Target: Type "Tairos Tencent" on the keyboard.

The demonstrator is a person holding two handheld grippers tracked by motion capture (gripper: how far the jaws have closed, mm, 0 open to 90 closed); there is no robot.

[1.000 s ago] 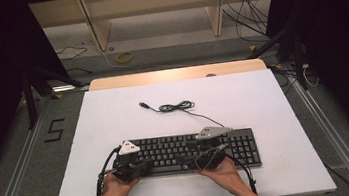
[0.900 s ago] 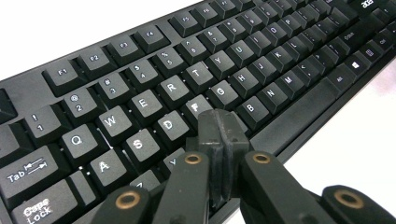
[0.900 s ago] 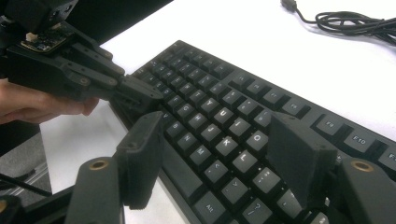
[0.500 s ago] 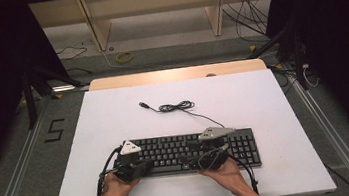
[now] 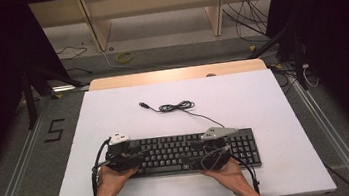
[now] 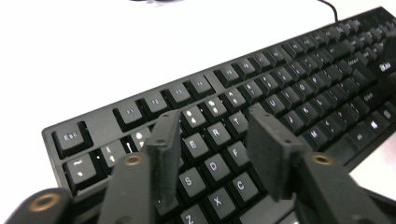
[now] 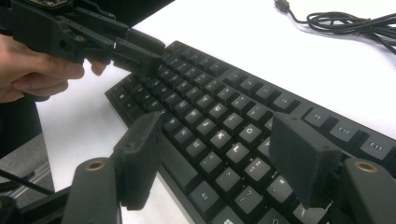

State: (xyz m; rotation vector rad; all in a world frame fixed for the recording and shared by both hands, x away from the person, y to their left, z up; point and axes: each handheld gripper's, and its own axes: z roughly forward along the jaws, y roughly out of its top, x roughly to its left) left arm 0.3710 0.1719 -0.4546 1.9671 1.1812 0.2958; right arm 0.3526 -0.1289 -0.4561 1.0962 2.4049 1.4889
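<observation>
The black keyboard (image 5: pixel 189 151) lies flat near the front edge of the white counter (image 5: pixel 273 101), its long side parallel to that edge and a little left of the middle. A narrow strip of bare counter runs between the keyboard's front edge and the counter's front edge, where the person's two hands come in.

The left tongs (image 5: pixel 137 155) sit over the keyboard's left end, above the letter keys. Their jaws have just been opening and now stand parted with only keys beneath them, nothing clasped between; in the left gripper view (image 6: pixel 217 156) the pads hover above the D and F columns (whether they brush the keycaps I cannot tell).

The right tongs (image 5: pixel 204 152) hover over the keyboard's right-of-middle keys, also released, with a wide gap between the pads in the right gripper view (image 7: pixel 224 158) and no thing in it.

The keyboard's cable (image 5: pixel 178 106) leaves its back edge and runs to a loose coil in the middle of the counter, its plug (image 5: pixel 143 104) lying toward the back left.

Open room: the whole back half of the counter beyond the coil, a broad stretch to the right of the keyboard up to the right edge, and a smaller patch by the front left corner.
</observation>
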